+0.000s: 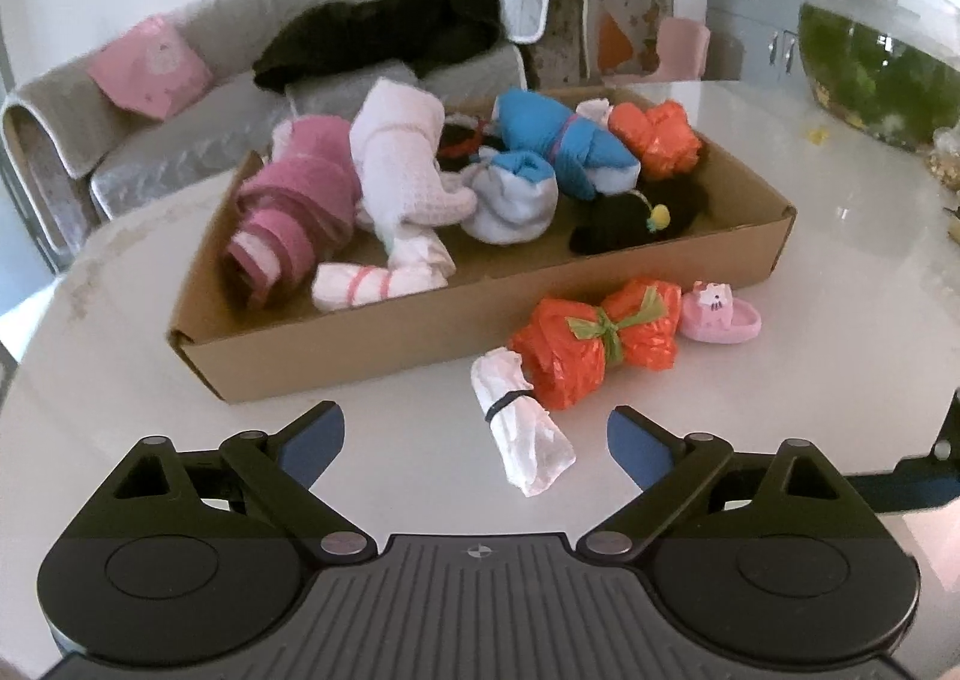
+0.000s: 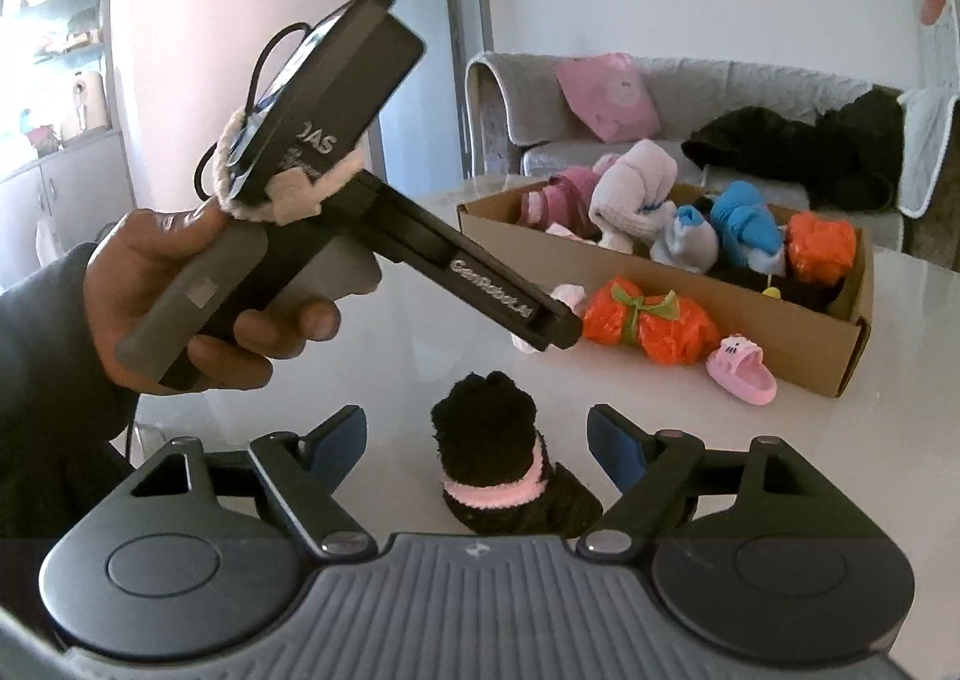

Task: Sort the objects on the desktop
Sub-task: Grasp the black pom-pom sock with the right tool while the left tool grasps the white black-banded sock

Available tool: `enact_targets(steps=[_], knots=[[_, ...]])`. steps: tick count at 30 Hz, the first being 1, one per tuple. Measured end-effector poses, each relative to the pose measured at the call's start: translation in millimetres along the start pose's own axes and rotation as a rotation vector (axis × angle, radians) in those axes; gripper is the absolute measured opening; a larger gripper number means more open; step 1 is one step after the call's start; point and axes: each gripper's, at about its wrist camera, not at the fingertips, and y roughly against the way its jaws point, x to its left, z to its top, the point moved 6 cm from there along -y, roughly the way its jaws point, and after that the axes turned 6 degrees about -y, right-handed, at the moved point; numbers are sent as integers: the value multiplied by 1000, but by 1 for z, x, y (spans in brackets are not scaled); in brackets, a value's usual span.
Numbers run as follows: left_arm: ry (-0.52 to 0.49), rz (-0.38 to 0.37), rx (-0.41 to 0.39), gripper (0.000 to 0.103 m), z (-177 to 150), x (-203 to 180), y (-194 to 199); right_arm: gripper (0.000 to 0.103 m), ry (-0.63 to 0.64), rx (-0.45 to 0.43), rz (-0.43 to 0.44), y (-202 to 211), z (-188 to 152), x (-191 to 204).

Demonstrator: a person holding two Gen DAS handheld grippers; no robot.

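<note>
**Both grippers open over a white table with a box of rolled socks**

The left gripper [image 1: 476, 443] has its jaws wide apart and holds nothing. Just in front of it, on the table [image 1: 840, 272], lies a white rolled bundle [image 1: 522, 428] tied with a black band. It touches an orange bundle [image 1: 591, 344] tied with a green ribbon. A small pink slipper [image 1: 720, 314] lies just beside the orange one. Behind these three stands the cardboard box [image 1: 420, 332], which holds pink, white, blue, orange and black bundles.

The right gripper [image 2: 477, 440] is also wide open and empty. A black fluffy sock with a pink band [image 2: 489, 452] sits on the table between its fingers, but I cannot tell if they touch it. In the right wrist view the person's left hand [image 2: 180, 296] holds the other tool, and this body covers part of the white bundle. On the tool I read "GenRobot.AI" and the letters "AS".

The table is white and glossy. Behind it stands a grey sofa [image 2: 690, 80] with a pink cushion [image 2: 606, 95] and dark clothes. A glass fish bowl [image 1: 882, 62] stands on the far right of the table.
</note>
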Motion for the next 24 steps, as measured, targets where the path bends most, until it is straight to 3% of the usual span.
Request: enact_targets(steps=[2,7,12,14,21,24], knots=[[20,-17,21,96,2,-1,-8,70,-17,25,-8,-9,2,-3],[59,-61,69,89,1,-1,-20,61,-56,60,-5,-24,6,-7],[60,-62,66,86,2,-1,-21,45,-69,84,-13,-30,6,-9],[61,-69,61,81,2,-2,-20,43,-66,89,-15,-28,3,-8],[48,-101,55,43,4,-10,-12,42,-58,84,-15,6,-26,3],[55,-103,55,35,5,-10,-12,42,-57,83,-17,6,-26,4]])
